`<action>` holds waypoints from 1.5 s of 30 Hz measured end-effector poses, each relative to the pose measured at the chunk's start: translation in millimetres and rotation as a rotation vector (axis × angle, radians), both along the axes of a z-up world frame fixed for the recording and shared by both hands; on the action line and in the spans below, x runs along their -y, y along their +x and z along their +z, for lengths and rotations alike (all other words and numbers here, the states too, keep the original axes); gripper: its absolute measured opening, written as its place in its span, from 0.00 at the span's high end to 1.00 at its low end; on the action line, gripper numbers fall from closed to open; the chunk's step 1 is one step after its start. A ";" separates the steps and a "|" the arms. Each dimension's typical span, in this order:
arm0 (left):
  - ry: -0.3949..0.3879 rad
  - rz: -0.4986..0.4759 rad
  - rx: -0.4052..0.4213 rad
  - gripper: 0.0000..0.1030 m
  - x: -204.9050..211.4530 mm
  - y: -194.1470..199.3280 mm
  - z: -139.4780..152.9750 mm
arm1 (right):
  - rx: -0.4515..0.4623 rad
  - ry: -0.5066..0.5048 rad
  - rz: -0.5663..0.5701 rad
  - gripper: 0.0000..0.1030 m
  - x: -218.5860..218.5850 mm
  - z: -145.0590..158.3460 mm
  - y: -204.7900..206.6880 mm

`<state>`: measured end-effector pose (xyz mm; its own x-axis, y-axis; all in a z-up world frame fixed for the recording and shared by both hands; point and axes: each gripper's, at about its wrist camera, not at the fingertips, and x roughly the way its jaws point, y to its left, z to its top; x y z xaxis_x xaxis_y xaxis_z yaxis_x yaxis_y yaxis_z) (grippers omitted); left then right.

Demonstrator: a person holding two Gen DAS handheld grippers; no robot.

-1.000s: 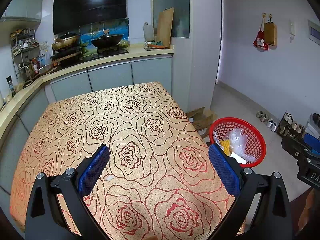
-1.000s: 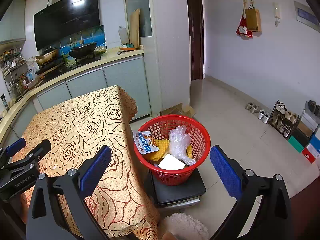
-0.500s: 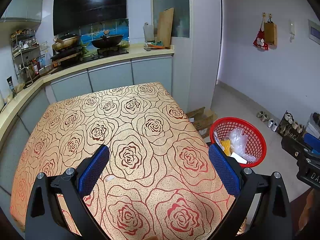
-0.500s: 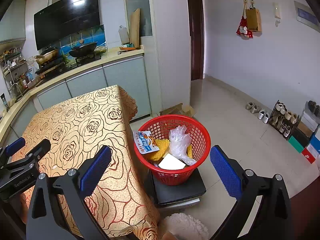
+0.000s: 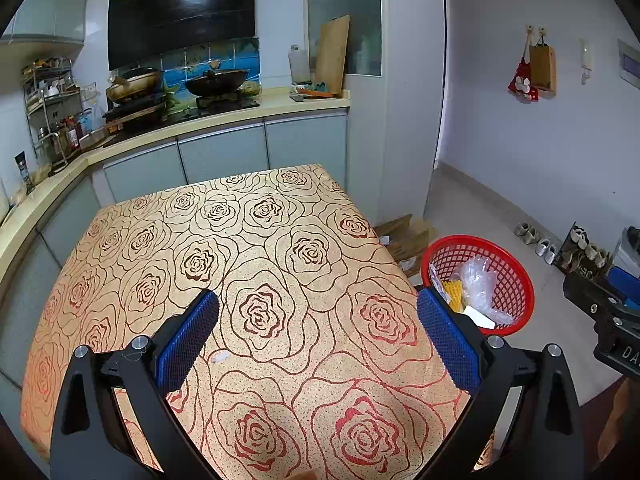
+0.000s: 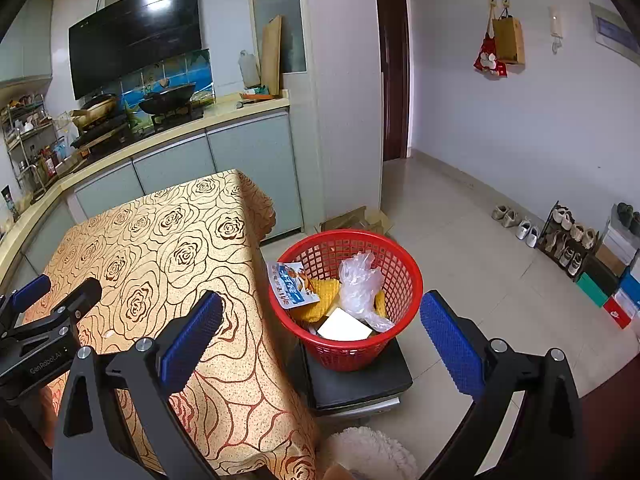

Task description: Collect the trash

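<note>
The tabletop (image 5: pixel 280 248), covered in a tan cloth with a rose pattern, fills the ground ahead of the left hand-held gripper (image 5: pixel 318 332), which hangs over its near end with its blue pads spread wide and nothing between them. In the right wrist view the same tabletop (image 6: pixel 168 248) lies ahead and to the left of the right hand-held gripper (image 6: pixel 320 332), whose fingers also stand wide apart and empty.

The red basket (image 6: pixel 404 280) sits straight ahead of the right hand-held gripper, just beyond its fingertips and lower down, on a dark flat stand (image 6: pixel 360 384) beside the tabletop's edge. From the left hand-held gripper the red basket (image 5: pixel 516 276) is off to the right, past its right finger.

The trash is in the basket: a crumpled clear plastic bag (image 6: pixel 358 282), yellow wrappers (image 6: pixel 320 300), a blue and white snack packet (image 6: pixel 292 284) leaning on the rim nearest the tabletop, and a white card (image 6: pixel 344 326).

A small pale scrap (image 5: pixel 220 357) lies on the cloth just beside the left hand-held gripper's left pad.
</note>
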<state>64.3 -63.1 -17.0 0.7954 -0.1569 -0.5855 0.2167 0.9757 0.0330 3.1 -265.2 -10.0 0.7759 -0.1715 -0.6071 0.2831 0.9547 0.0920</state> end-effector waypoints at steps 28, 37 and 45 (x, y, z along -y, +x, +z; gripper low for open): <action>-0.004 0.007 -0.007 0.06 0.8 -1.3 -3.8 | -0.002 0.000 0.002 0.07 -0.1 0.3 0.0; -0.001 0.013 -0.004 0.06 0.5 -1.6 -4.0 | -0.004 0.002 0.005 0.07 -0.6 -0.2 0.5; -0.012 0.010 -0.014 0.06 -1.2 -1.2 -4.9 | -0.006 0.004 0.006 0.07 -0.7 -1.1 1.0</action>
<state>63.0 -61.9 -21.9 0.7884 -0.1564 -0.5949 0.2076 0.9780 0.0180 4.1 -264.5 -11.2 0.7731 -0.1646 -0.6125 0.2778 0.9561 0.0937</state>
